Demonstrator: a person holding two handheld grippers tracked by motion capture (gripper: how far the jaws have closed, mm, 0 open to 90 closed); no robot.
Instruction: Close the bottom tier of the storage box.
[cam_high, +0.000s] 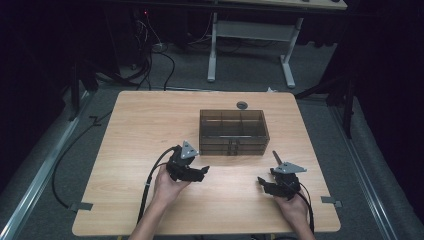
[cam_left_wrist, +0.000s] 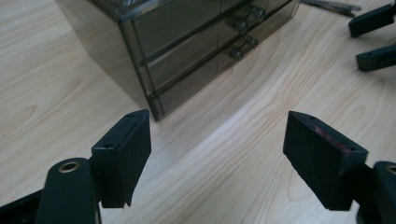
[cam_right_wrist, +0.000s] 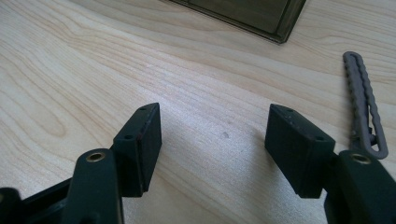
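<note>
A smoky see-through drawer box (cam_high: 234, 131) stands in the middle of the wooden table (cam_high: 135, 125), its small drawer knobs facing me. In the left gripper view the box (cam_left_wrist: 187, 42) sits just beyond my left gripper (cam_left_wrist: 217, 121), whose jaws are wide apart over bare wood. That left gripper (cam_high: 202, 172) hovers in front of the box's left corner. My right gripper (cam_high: 261, 182) rests lower right, open and empty (cam_right_wrist: 215, 112). A slim grey ridged clip (cam_right_wrist: 364, 102) lies on the table beside its right jaw.
A small round grey disc (cam_high: 242, 105) lies on the table behind the box. The grey clip (cam_high: 276, 157) lies between the box and the right gripper. Black cables trail off the table's left side. Another table's white legs (cam_high: 212, 50) stand beyond.
</note>
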